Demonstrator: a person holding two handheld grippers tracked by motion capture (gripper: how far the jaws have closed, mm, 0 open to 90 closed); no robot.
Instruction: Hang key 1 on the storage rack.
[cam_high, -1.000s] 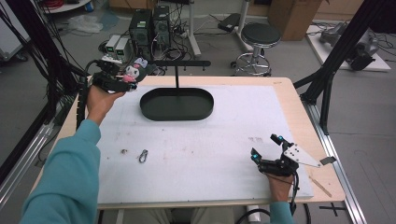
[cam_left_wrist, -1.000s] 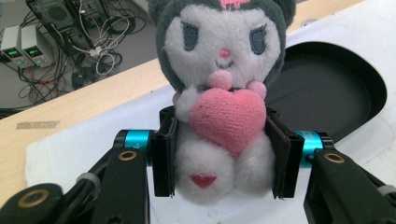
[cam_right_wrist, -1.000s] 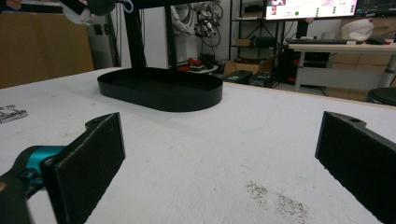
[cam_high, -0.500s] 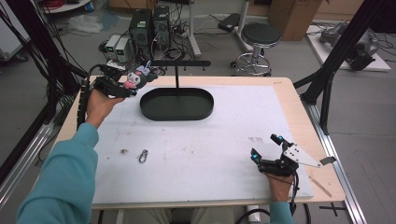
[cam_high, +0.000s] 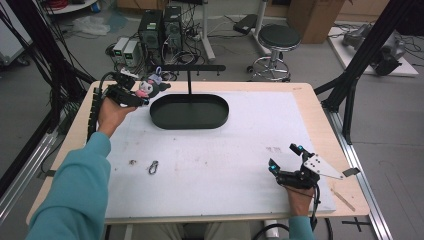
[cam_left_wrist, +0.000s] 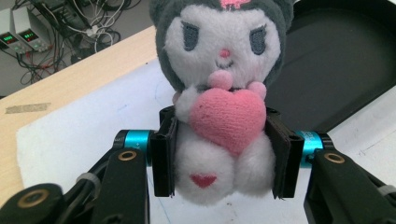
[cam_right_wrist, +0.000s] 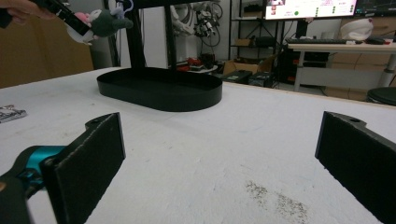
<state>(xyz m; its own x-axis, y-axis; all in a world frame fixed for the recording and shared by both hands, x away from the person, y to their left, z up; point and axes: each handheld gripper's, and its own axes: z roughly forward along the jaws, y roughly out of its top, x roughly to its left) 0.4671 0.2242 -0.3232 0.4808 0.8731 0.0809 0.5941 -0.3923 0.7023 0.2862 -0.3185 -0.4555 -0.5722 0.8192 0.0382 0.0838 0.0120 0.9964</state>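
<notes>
A small plush toy (cam_left_wrist: 219, 93), grey-hooded with a white face and a pink heart on its chest, is clamped at the body between the two black pads of my left gripper (cam_left_wrist: 219, 156). In the high view the left gripper (cam_high: 134, 95) holds the plush toy (cam_high: 150, 87) in the air beside the left end of the black oval tray (cam_high: 189, 122), under the crossbar of a black T-shaped stand (cam_high: 190, 75). My right gripper (cam_high: 285, 161) rests low at the table's front right, jaws wide apart with nothing between them; in its own view the right gripper (cam_right_wrist: 219, 154) faces the tray (cam_right_wrist: 161, 91).
A small metal clasp (cam_high: 153, 167) and a tiny bit of debris (cam_high: 133, 162) lie on the white mat (cam_high: 220, 150) at the front left. Computers, cables and a stool (cam_high: 275, 45) stand on the floor beyond the table's far edge.
The left gripper has carried the plush toy slightly to the right, closer to the tray's left end and the stand's crossbar. The right gripper has stayed put.
</notes>
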